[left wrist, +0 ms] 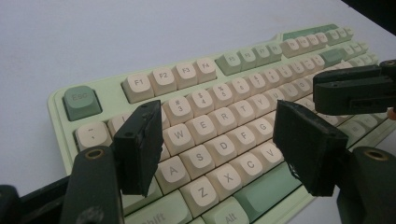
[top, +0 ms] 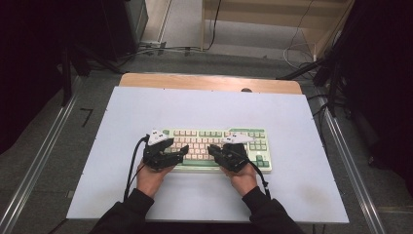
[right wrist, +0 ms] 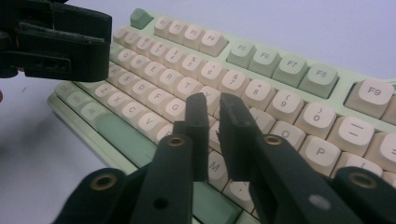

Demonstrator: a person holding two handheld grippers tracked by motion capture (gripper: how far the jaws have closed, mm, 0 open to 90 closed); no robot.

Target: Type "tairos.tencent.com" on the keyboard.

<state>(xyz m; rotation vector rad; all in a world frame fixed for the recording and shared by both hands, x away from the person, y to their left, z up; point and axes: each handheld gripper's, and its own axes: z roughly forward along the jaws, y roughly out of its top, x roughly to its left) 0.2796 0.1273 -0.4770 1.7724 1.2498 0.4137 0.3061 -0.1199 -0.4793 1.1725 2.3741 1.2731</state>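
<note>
Black jaws of the left gripper (left wrist: pixel 217 149) are held wide apart over the keyboard (top: pixel 216 141), which is laid mid-table on a white sheet (top: pixel 146 102). Right gripper (right wrist: pixel 214 116) jaws are nearly closed, nothing clamped, above the keys.

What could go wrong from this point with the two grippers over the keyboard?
The right gripper hangs nearly shut over closely packed keys near H and J; its tips may press two keys at once. The left gripper is open wide across several keys, so a descent could hit unintended ones. Both grippers sit close together over the keyboard and may collide.
</note>
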